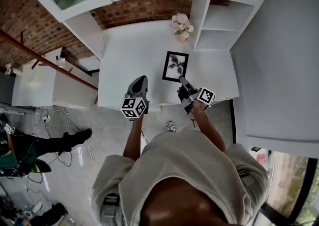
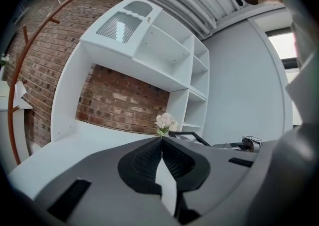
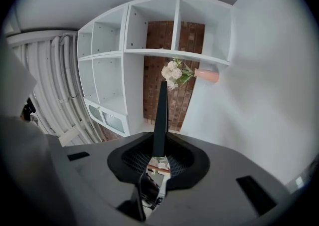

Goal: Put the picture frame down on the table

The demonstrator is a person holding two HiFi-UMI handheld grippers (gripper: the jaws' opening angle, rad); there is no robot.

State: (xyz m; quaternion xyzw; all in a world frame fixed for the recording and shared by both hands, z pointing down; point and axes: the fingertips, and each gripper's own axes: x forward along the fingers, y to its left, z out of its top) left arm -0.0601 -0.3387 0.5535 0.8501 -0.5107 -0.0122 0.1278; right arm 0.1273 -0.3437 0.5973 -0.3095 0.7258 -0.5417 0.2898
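Risk: picture frame (image 1: 175, 66), pinched by its thin near edge alone in right gripper (image 1: 182, 81) jaws over the bench's (image 1: 129, 50) right half, could pivot, drop or knock the flowers (image 1: 181, 24) beyond; left gripper (image 1: 140, 79), jaws pressed together empty, lends no support.

Left gripper (image 2: 162, 144) jaws together, nothing between, white flowers (image 2: 164, 120) beyond tips, black picture frame (image 2: 192, 137) right, brick wall (image 2: 122, 103) behind.
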